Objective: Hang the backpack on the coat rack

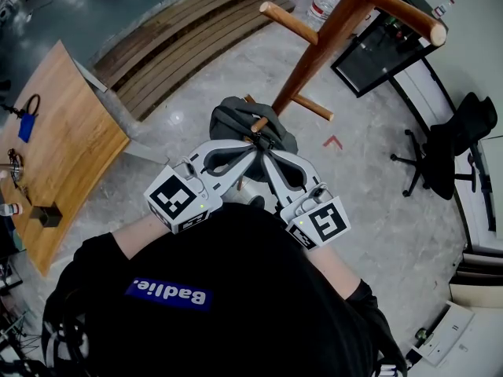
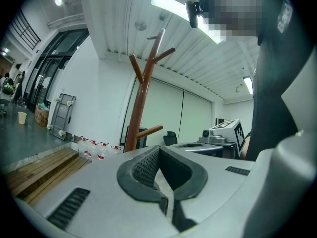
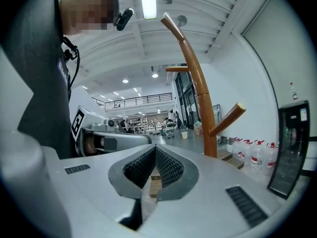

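In the head view the brown wooden coat rack (image 1: 326,38) rises from the floor ahead of me. Around one of its low pegs (image 1: 259,123) is bunched the dark grey backpack (image 1: 236,124), and the peg's tip pokes out above it. My left gripper (image 1: 250,149) and right gripper (image 1: 264,152) meet tip to tip just in front of the backpack. Both are shut. In the gripper views the left gripper (image 2: 158,149) and right gripper (image 3: 155,148) tilt up at the rack (image 2: 141,98) (image 3: 200,103), with nothing visible between the pads. The backpack is hidden there.
A wooden table (image 1: 71,132) stands at the left, slatted wooden decking (image 1: 181,38) behind it. A black office chair (image 1: 448,148) is at the right, a dark glass-door cabinet (image 1: 377,49) and water bottles (image 1: 314,2) near the rack. Red tape (image 1: 332,140) marks the floor.
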A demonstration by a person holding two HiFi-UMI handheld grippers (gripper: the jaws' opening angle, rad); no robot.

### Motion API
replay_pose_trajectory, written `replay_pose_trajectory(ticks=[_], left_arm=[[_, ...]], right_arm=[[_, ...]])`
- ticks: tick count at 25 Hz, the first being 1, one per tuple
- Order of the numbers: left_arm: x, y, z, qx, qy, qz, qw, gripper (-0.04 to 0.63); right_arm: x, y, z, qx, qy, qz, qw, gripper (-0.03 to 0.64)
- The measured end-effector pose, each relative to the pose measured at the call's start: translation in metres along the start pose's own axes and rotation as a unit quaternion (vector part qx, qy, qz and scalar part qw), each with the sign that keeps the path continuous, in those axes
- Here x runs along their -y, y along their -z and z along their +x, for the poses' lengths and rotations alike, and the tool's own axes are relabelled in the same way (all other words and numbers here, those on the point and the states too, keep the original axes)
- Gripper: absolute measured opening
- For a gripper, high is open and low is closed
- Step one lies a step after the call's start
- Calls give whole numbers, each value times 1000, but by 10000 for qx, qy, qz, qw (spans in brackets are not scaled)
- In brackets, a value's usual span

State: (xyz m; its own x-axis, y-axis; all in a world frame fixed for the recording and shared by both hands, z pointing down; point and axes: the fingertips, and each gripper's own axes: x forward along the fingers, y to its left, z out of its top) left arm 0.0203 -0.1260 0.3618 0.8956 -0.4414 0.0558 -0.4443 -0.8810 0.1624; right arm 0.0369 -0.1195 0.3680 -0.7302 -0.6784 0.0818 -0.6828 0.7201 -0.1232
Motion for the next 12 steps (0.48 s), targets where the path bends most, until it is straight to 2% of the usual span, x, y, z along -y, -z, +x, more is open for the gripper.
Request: replay_pose_trajectory(ticks=[12], left_arm=[[1,1,-3,9,-38,-4,10000,8]], right_arm=[[0,2,-2,-42,2,63,10000,3]])
